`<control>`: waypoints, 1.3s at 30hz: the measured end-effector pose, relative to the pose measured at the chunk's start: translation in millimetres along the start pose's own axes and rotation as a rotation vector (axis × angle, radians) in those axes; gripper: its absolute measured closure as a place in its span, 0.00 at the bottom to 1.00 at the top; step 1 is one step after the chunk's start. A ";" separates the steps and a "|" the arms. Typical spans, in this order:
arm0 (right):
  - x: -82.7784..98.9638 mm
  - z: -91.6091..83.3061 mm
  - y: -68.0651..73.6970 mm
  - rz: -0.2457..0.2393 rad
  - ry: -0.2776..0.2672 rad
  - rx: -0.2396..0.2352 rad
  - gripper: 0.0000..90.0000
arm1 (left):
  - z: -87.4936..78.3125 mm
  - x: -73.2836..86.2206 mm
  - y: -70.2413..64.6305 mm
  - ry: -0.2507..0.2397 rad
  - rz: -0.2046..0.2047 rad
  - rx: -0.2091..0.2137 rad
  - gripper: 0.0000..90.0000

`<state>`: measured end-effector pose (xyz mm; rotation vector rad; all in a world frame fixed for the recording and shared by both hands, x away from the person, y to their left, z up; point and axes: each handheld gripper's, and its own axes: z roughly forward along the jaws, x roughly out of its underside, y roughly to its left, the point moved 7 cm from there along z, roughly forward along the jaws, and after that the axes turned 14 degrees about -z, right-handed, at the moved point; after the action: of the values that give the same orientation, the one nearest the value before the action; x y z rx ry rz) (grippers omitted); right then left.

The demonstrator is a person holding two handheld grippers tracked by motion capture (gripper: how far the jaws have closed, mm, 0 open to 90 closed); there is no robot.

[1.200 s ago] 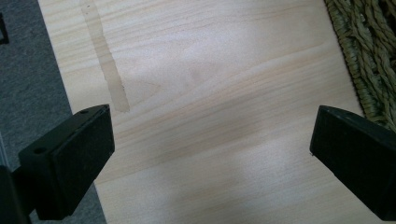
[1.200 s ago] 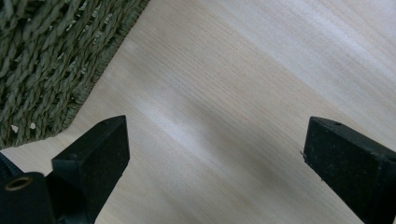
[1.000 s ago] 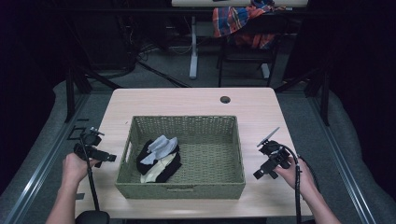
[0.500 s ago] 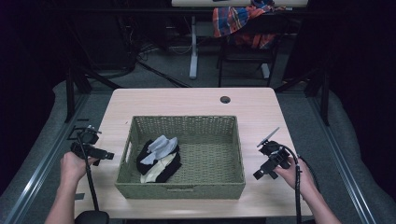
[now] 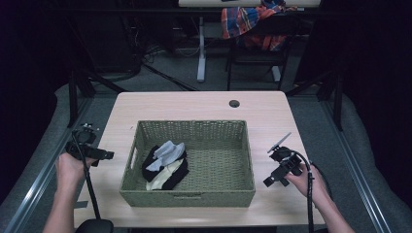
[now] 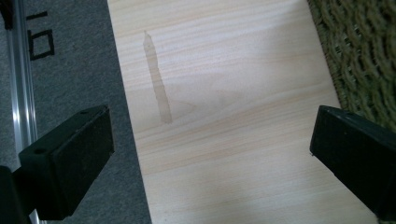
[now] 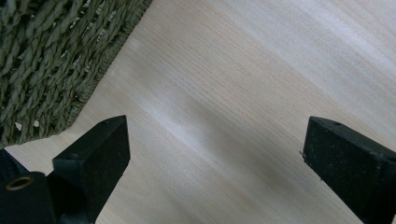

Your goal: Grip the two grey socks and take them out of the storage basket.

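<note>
1. High view: one light wood table [image 5: 194,109], one green woven basket [image 5: 194,196] sitting mid-table, toward the near edge.
2. Basket contents: one small heap of cloth [image 5: 164,165] in its left half. I count roughly three pieces by colour: grey-blue on top, black under it, cream at the near side. Can't tell the exact item count, as they overlap.
3. One dark round hole [image 5: 234,103] in the tabletop near the far edge, well apart from the basket.
4. Two grippers, one per hand. Left gripper [image 5: 104,155] is at the table's left edge, beside the basket's left wall, not touching it. Right gripper [image 5: 268,181] is over bare table just right of the basket.
5. Left gripper view: both jaws spread wide, nothing between them, just bare wood and one faint strip-shaped mark [image 6: 157,79]. Basket weave at the right edge, grey floor [image 6: 70,60] at left.
6. Right gripper view: jaws also wide apart and empty, bare wood below, basket corner [image 7: 51,60] at upper left.
7. Background, high view: one chair with one plaid cloth [image 5: 252,22] draped on it, behind the table.
</note>
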<state>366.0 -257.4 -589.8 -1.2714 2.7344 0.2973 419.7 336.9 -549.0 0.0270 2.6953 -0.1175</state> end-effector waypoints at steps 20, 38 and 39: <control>0.2 0.6 -1.8 -0.001 -0.005 -0.002 0.08 | -41.8 -18.3 -31.4 -0.055 0.074 0.065 0.00; -0.2 -0.5 -0.5 0.019 -0.025 -0.005 0.08 | -60.6 -27.1 -96.8 -0.073 0.232 0.128 0.00; 0.1 -0.3 -1.1 0.016 -0.026 -0.001 0.08 | -59.6 -27.4 -105.0 -0.064 0.252 0.138 0.00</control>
<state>366.7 -258.3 -589.7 -1.2374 2.7245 0.3140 414.9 237.5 -475.3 0.3965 2.5900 -0.2220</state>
